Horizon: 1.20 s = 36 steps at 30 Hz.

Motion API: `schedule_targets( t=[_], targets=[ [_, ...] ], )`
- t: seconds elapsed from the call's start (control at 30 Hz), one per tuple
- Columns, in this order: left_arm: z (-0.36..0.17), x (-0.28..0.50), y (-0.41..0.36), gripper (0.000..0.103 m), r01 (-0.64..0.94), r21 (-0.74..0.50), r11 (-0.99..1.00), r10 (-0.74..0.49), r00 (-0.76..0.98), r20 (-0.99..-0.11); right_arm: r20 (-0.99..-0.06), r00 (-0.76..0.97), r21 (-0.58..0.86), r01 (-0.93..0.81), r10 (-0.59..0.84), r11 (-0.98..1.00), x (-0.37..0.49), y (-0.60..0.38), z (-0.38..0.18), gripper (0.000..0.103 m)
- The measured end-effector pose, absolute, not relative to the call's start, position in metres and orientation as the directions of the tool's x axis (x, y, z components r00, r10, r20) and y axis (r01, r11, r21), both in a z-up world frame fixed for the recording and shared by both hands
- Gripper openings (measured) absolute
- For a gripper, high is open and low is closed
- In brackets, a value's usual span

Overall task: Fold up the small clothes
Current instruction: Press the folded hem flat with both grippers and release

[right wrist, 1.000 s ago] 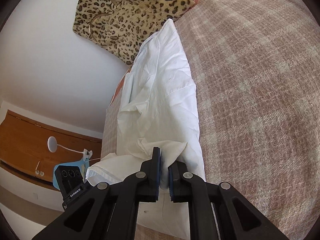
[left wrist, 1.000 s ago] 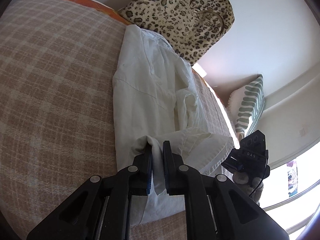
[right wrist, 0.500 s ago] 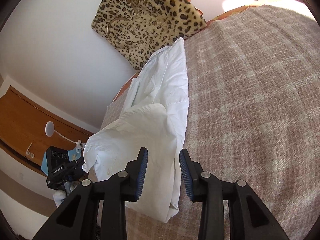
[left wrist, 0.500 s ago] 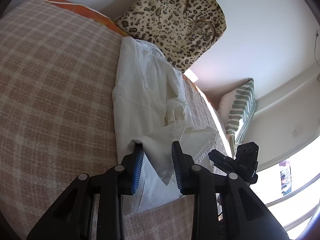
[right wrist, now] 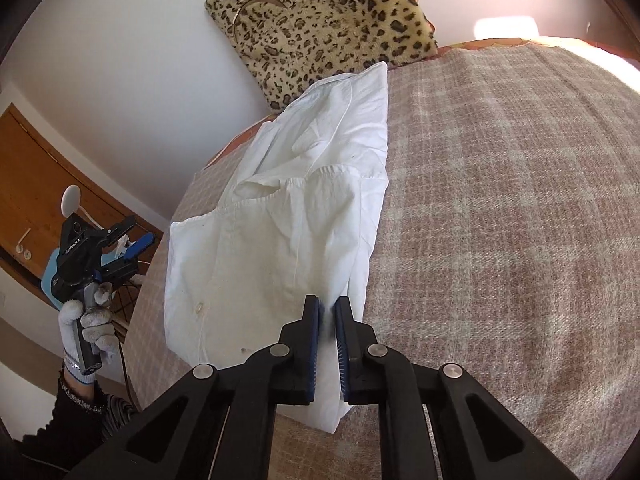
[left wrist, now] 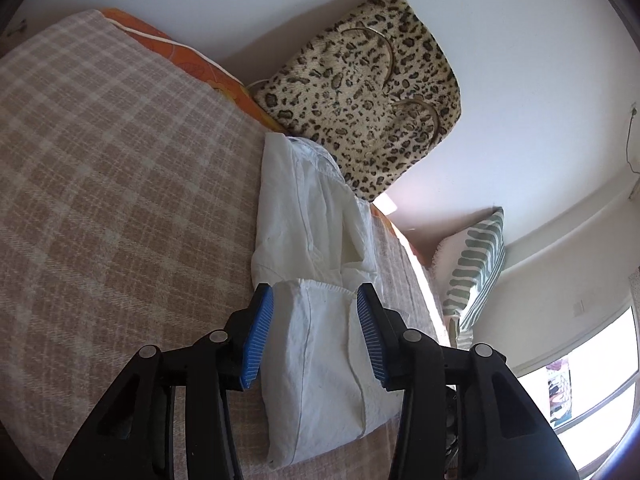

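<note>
From the left wrist, one white garment lies folded lengthwise on the plaid blanket, the left gripper above its near end with fingers apart and opening, nothing pressed; one leopard-print bag and one striped pillow show, the pillow partly cut off. From the right wrist, the right gripper hangs over the same garment's near edge, fingers almost together and closing, though whether cloth sits between them is hard to tell; only this view shows the gloved hand holding the left gripper off the bed's side

The left gripper, jaws opening, hovers over the near end of the folded white garment on the plaid blanket; the pads are clear of the cloth.
</note>
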<state>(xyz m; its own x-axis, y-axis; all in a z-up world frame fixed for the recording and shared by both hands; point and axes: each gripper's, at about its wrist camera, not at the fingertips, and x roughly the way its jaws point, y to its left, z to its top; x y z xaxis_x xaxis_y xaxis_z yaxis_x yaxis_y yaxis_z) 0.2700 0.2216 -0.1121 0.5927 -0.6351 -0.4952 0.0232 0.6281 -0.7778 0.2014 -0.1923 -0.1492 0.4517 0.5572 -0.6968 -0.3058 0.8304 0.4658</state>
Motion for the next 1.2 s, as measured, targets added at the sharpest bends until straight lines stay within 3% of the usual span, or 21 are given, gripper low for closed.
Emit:
schedule_targets(
  t=[0.1,0.23,0.43,0.5,0.53,0.6,0.67,0.7,0.73,0.8,0.87,0.97,1.07,1.2],
  targets=[
    [-0.122,0.267,0.201,0.042,0.062,-0.730,0.681,-0.641,0.532,-0.553,-0.680,0.445,0.483,-0.327,0.583,0.813,0.200,-0.189,-0.145,0.032],
    [-0.138,0.271,0.181,0.042,0.069,-0.678,0.732,-0.614,0.496,-0.613,-0.696,0.459,0.429,-0.352,0.553,0.832,0.200,-0.175,-0.143,0.031],
    [-0.148,0.284,0.166,0.039,0.100,-0.671,0.735,-0.625,0.484,-0.612,-0.722,0.475,0.345,-0.384,0.503,0.857,0.198,-0.161,-0.145,0.030],
    [-0.152,0.286,0.164,0.039,0.089,-0.690,0.719,-0.636,0.485,-0.600,-0.735,0.486,0.308,-0.382,0.473,0.871,0.201,-0.160,-0.145,0.036],
    [-0.153,0.286,0.163,0.035,0.093,-0.692,0.716,-0.640,0.486,-0.596,-0.735,0.493,0.305,-0.373,0.466,0.876,0.203,-0.161,-0.146,0.045],
    [-0.152,0.288,0.158,0.020,0.111,-0.684,0.721,-0.639,0.489,-0.594,-0.724,0.508,0.320,-0.352,0.466,0.880,0.210,-0.165,-0.145,0.047],
    [-0.151,0.289,0.156,0.017,0.123,-0.689,0.714,-0.647,0.492,-0.583,-0.716,0.506,0.340,-0.348,0.481,0.873,0.218,-0.164,-0.146,0.040],
    [-0.150,0.289,0.156,0.015,0.128,-0.706,0.697,-0.664,0.487,-0.568,-0.714,0.499,0.352,-0.350,0.491,0.868,0.223,-0.163,-0.147,0.021],
    [-0.149,0.289,0.158,0.014,0.139,-0.741,0.657,-0.699,0.480,-0.530,-0.718,0.490,0.362,-0.344,0.495,0.866,0.226,-0.162,-0.149,0.011],
    [-0.145,0.288,0.163,0.013,0.165,-0.820,0.548,-0.778,0.461,-0.427,-0.695,0.466,0.427,-0.346,0.548,0.836,0.230,-0.165,-0.149,0.005],
    [-0.143,0.291,0.164,0.013,0.187,-0.828,0.529,-0.798,0.441,-0.410,-0.634,0.445,0.526,-0.350,0.632,0.775,0.229,-0.177,-0.145,0.003],
    [-0.157,0.297,0.166,0.013,0.138,-0.772,0.621,-0.734,0.448,-0.510,-0.585,0.452,0.561,-0.375,0.674,0.738,0.226,-0.192,-0.134,0.002],
    [-0.173,0.304,0.163,0.014,0.083,-0.720,0.689,-0.676,0.433,-0.596,-0.615,0.444,0.557,-0.340,0.652,0.758,0.232,-0.194,-0.146,0.002],
    [-0.160,0.305,0.152,0.017,0.124,-0.630,0.766,-0.611,0.445,-0.655,-0.702,0.459,0.414,-0.359,0.544,0.836,0.236,-0.176,-0.150,0.008]
  ],
)
